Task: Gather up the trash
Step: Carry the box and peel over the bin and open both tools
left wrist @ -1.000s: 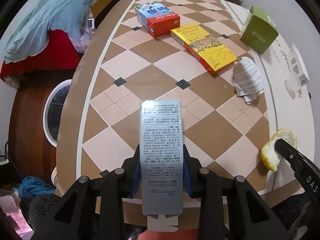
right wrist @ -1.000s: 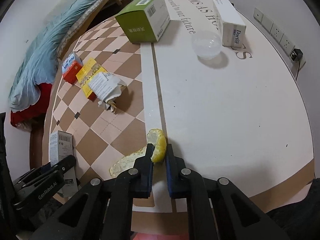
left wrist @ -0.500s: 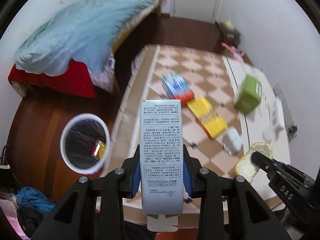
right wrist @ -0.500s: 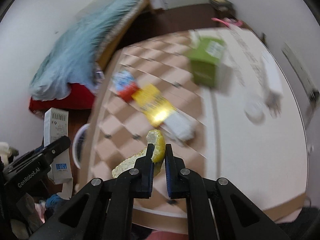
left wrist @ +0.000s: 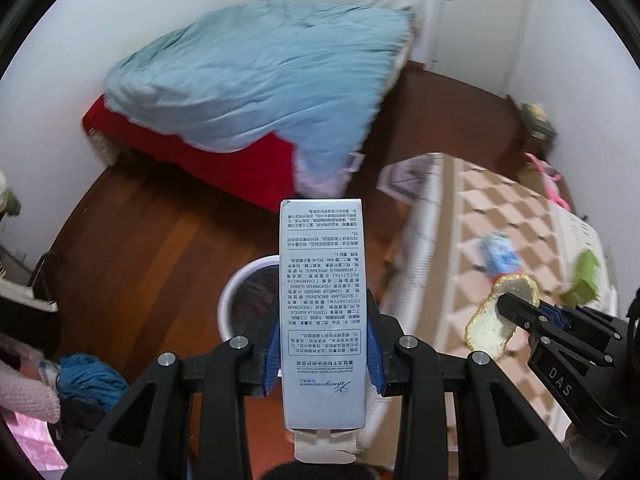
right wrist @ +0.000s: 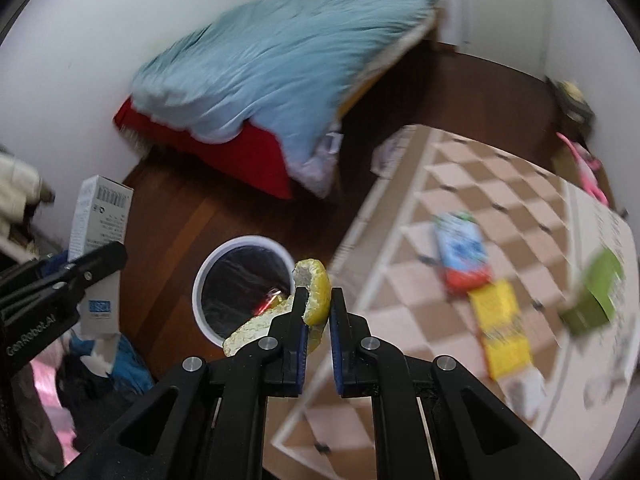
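White walls (left wrist: 120, 20) box in a dark wooden floor (left wrist: 152, 240), with a bed under a rumpled light-blue duvet (left wrist: 260, 68) and red sheet (left wrist: 224, 160) at the far left, and a checkered table (right wrist: 460, 208) on the right.

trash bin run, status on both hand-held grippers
Left hand-held gripper shut on grey carton. Right hand-held gripper shut on citrus peel. Trash bin on floor, nothing blocking it.

gripped grey carton (left wrist: 323, 312), yellow peel (right wrist: 314, 294)
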